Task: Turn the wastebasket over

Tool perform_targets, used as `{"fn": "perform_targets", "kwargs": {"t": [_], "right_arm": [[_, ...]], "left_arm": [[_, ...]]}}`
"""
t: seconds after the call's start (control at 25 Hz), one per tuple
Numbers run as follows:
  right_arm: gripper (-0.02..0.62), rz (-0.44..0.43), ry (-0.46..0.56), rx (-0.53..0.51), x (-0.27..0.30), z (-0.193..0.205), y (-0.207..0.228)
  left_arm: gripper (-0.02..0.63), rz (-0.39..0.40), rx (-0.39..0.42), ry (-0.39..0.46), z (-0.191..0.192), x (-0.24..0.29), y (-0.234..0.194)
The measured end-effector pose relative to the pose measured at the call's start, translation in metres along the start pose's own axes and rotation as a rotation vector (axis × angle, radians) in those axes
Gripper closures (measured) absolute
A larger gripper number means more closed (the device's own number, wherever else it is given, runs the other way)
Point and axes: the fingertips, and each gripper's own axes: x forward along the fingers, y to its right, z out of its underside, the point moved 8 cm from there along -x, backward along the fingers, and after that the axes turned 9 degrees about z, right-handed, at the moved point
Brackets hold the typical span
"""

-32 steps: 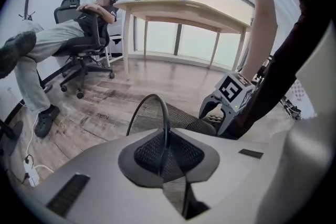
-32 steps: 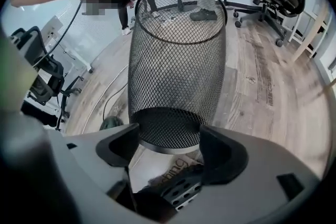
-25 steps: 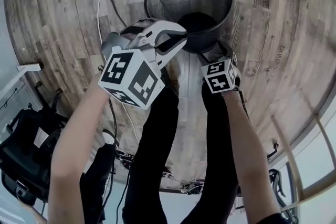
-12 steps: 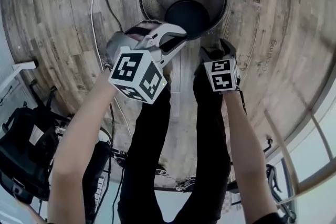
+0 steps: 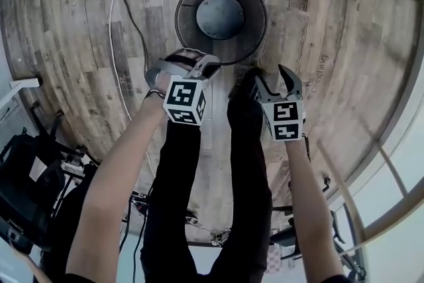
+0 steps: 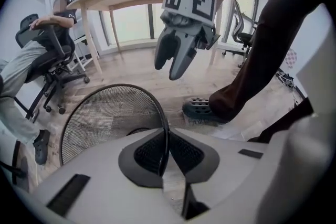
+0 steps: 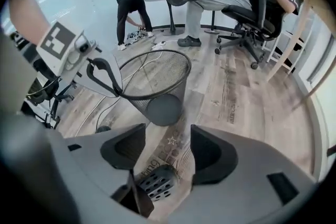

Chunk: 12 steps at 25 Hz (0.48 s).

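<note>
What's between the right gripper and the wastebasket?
Bare wood floor up to the wastebasket, in the right gripper view; the empty right gripper has just been closing.

Even daylight from the windows (image 6: 128, 5) lights the wooden floor (image 5: 331, 30) brightly, with only soft shadows. All 3 views curve strongly at the edges, and both gripper views darken to black corners. The wastebasket (image 5: 192, 26) mesh is sharp; the left hand-held gripper (image 6: 166, 149) body near its lens is blurred.
</note>
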Motion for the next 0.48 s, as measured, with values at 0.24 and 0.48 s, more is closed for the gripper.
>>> {"fn": "perform_targets", "kwargs": {"t": [0.24,0.48], "right_arm": [[0.334,0.024,0.040,0.028,-0.003,-0.009,0.014],[0.339,0.016,0.051,0.044,-0.021,-0.020,0.014]], "left_arm": [[0.561,0.009,-0.027,-0.016,-0.001,0.010,-0.004],[0.560,0.013,-0.117,0.034,-0.006,-0.002,-0.006]]}}
